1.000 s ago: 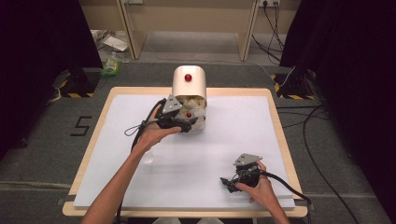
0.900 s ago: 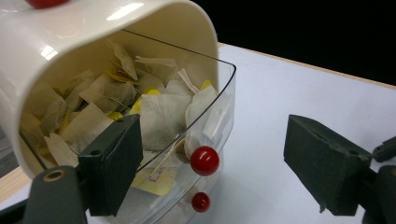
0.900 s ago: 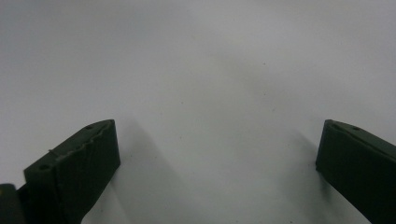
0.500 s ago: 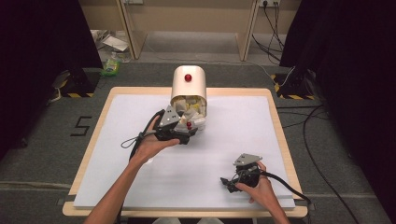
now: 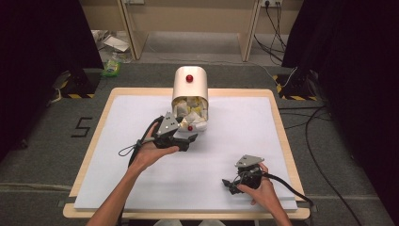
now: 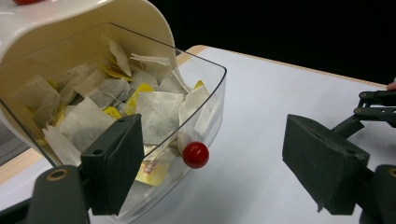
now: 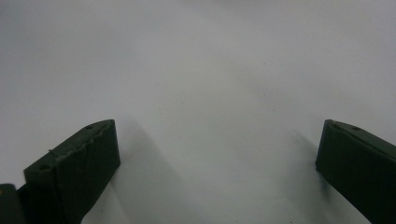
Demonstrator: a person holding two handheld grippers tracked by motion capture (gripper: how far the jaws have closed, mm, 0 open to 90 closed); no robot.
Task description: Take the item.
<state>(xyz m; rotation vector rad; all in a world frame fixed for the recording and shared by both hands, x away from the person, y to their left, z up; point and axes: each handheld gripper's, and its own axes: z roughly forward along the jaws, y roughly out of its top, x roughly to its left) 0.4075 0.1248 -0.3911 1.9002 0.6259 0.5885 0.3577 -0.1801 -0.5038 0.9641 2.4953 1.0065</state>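
On the left of the bench [image 5: 117, 155], the left gripper [image 5: 181, 137] sits just in front of the cream tea-bag dispenser [image 5: 190, 87], its jaws spread wide and gripping nothing. In the left gripper view the dispenser's clear drawer [image 6: 205, 107] hangs tilted open, packed with tea bags [image 6: 156, 112], and its red knob [image 6: 195, 154] lies between the jaws, nearer the left one, just ahead of the pads. The drawer's long axis runs from the dispenser toward the person, so this hand looks far better placed for the knob. Toward the right, well apart, the right gripper [image 5: 234, 182] rests low over bare bench, jaws also wide and empty. The drawer's underside is hidden.
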